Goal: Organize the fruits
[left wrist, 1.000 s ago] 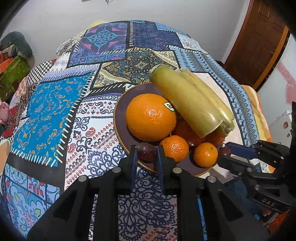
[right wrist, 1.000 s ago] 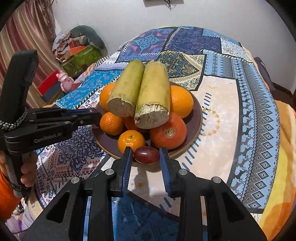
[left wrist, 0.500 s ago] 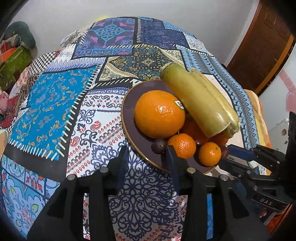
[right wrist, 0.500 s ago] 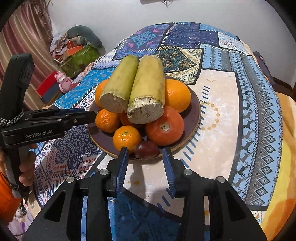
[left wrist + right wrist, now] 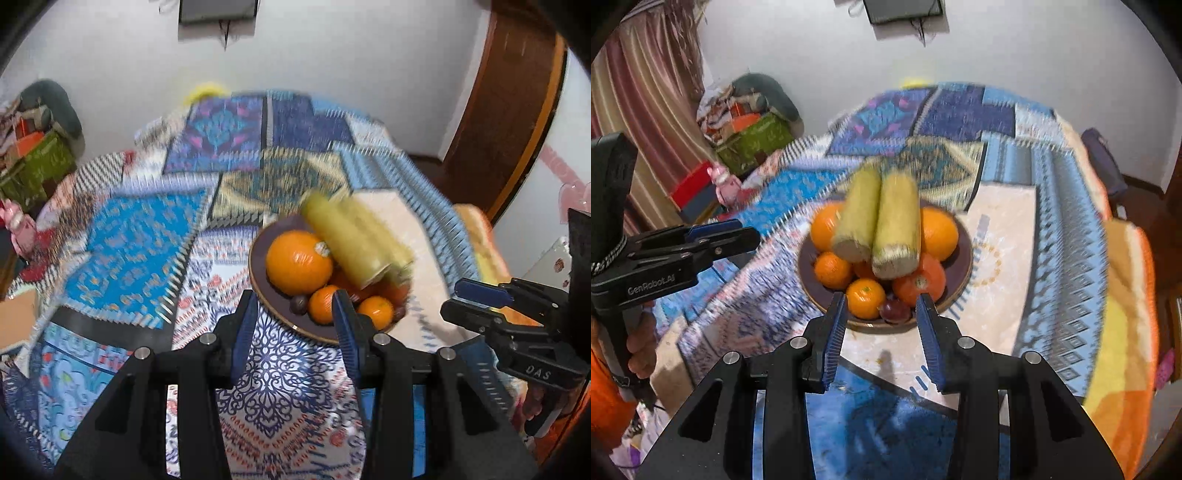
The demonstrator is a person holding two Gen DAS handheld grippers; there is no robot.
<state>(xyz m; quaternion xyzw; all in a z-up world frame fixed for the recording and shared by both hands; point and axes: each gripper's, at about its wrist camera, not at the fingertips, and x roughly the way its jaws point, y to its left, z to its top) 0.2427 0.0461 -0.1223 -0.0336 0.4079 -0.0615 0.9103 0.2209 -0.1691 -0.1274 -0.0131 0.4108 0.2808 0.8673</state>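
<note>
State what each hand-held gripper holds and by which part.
Nothing is held: the left hand-held gripper and the right hand-held gripper both stand open and empty.

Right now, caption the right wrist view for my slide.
Open right claw above a brown plate of oranges, topped by two pale green stalks.

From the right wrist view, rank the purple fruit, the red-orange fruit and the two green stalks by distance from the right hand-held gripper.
1. Purple fruit, at the plate's near rim, just ahead of the right hand-held gripper.
2. Red-orange fruit, behind it, slightly right.
3. Two green stalks, stacked on top, reaching toward the far side.
</note>
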